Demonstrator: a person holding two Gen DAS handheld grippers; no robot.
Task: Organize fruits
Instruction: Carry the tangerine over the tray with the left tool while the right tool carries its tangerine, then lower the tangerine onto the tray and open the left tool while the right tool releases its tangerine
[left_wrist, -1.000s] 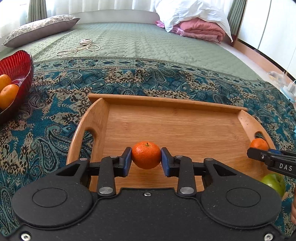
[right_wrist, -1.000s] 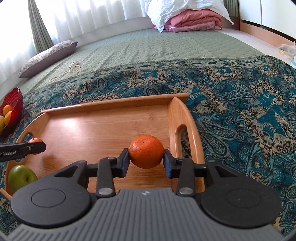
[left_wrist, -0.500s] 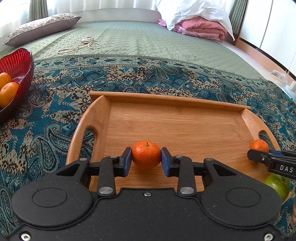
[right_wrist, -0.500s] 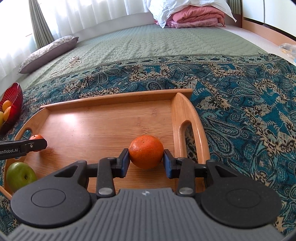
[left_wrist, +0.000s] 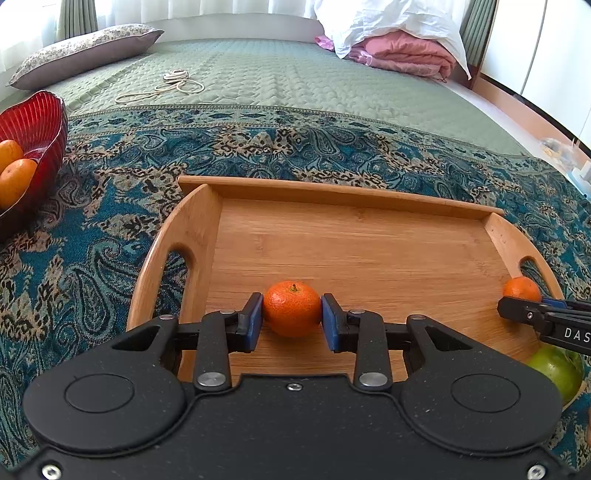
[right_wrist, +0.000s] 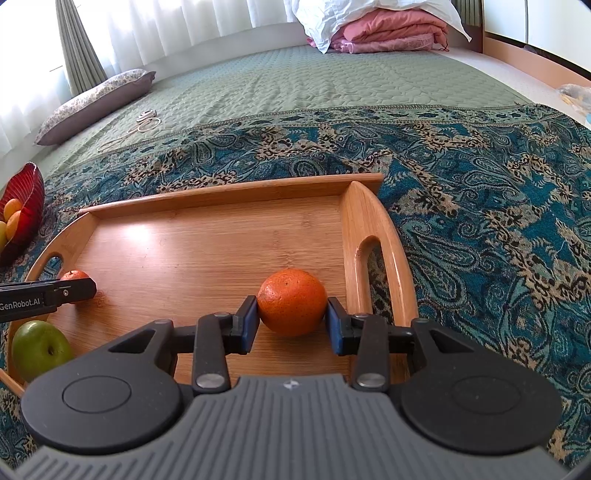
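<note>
Left wrist view: right claw (left_wrist: 517, 295) half cut off, both claws clamping tangerines; green apple (left_wrist: 554, 369) partly hidden.

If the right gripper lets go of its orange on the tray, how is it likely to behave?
The orange is round, so it may roll on the smooth, flat wooden tray. The raised handle wall just right of it would likely stop it. Its pebbled skin looks grippy, and the right gripper pads show no denting, so probably firm.

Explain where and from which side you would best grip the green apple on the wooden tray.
Grip the green apple across its round middle, coming from above. It sits stem-up in the wooden tray's near corner, so the rim probably blocks a low side approach.
</note>
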